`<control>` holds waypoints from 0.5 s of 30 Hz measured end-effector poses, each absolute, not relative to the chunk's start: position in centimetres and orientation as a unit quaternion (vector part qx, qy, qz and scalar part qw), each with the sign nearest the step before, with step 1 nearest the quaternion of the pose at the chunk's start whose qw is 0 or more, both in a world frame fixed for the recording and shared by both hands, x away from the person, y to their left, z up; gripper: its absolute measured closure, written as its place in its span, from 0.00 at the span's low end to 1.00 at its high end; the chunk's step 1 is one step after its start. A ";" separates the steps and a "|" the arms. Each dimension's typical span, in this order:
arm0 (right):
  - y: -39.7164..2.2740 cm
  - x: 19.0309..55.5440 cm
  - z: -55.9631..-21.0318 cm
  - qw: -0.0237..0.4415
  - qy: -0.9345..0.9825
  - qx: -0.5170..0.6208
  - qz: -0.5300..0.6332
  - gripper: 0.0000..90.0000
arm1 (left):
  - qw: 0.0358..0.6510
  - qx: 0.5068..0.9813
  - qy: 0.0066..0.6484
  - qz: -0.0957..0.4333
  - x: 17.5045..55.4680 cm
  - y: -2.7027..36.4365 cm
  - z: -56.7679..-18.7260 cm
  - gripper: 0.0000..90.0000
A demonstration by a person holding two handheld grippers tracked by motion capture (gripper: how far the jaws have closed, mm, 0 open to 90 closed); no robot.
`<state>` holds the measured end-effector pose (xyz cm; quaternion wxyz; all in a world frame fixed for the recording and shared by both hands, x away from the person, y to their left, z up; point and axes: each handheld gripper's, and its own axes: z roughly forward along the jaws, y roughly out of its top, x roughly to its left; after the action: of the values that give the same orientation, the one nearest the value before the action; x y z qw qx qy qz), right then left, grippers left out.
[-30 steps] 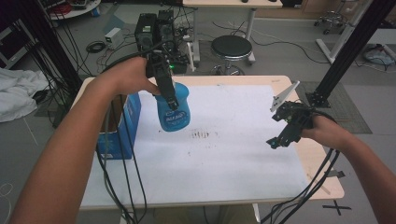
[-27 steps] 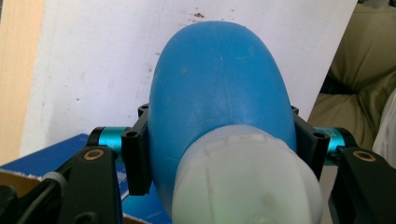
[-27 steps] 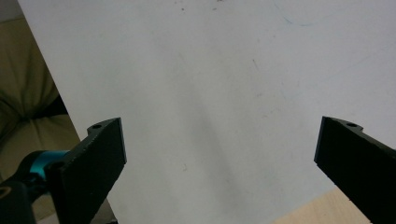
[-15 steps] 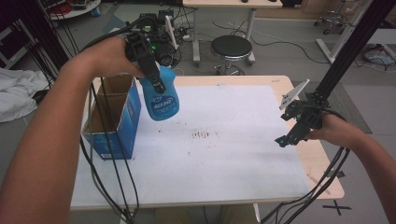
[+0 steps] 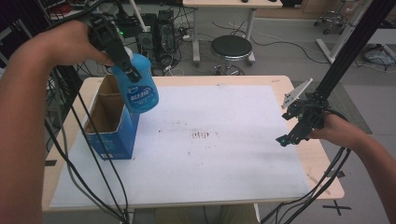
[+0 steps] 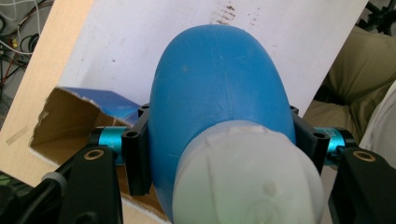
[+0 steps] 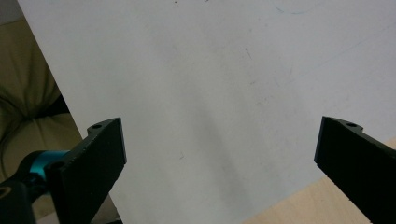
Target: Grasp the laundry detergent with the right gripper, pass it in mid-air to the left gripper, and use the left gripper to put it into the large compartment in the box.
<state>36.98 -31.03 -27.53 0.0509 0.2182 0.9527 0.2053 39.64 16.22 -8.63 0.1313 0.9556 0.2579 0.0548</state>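
Starting at the left edge of the table (image 5: 243, 80), we've got an open blue cardboard box (image 5: 112, 126) standing on the white sheet (image 5: 210, 158) near its far left corner, flaps up, brown inside. From the high view we can't see anything in it.

Right above that box is the blue bottle (image 5: 140, 91), up in the air and tilted, its bottom end hanging over the box's right-hand wall. Our left gripper (image 5: 125, 60) is clamped on it just below the white cap (image 6: 243, 177). In the left gripper view the black pads (image 6: 137, 156) press in on both sides of the blue body, with the cap end nearest the camera and the box opening showing underneath at the left. So that one's grasping the bottle, no doubt about it.

The middle of the sheet has some dark smudges (image 5: 201, 135) and that's it.

Over at the right edge, our right gripper (image 5: 292, 135) hovers low above the sheet's border. Its jaws are spread wide apart with nothing between them, just white sheet and a sliver of wooden tabletop behind.
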 end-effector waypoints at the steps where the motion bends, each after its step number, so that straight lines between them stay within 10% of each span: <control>1: -31.0 37.0 -27.5 0.051 0.953 0.219 0.205 0.01 | 0.134 0.954 0.261 0.057 39.5 16.7 -8.5 0.42; 15: -31.1 37.3 -27.5 0.062 0.950 0.224 0.208 0.01 | 0.137 0.940 0.300 0.083 38.4 22.8 -8.1 0.42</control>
<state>37.28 -31.14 -27.53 0.0615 0.2239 0.9501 0.2081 38.38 22.85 -8.07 0.1373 0.9404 0.2999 0.0826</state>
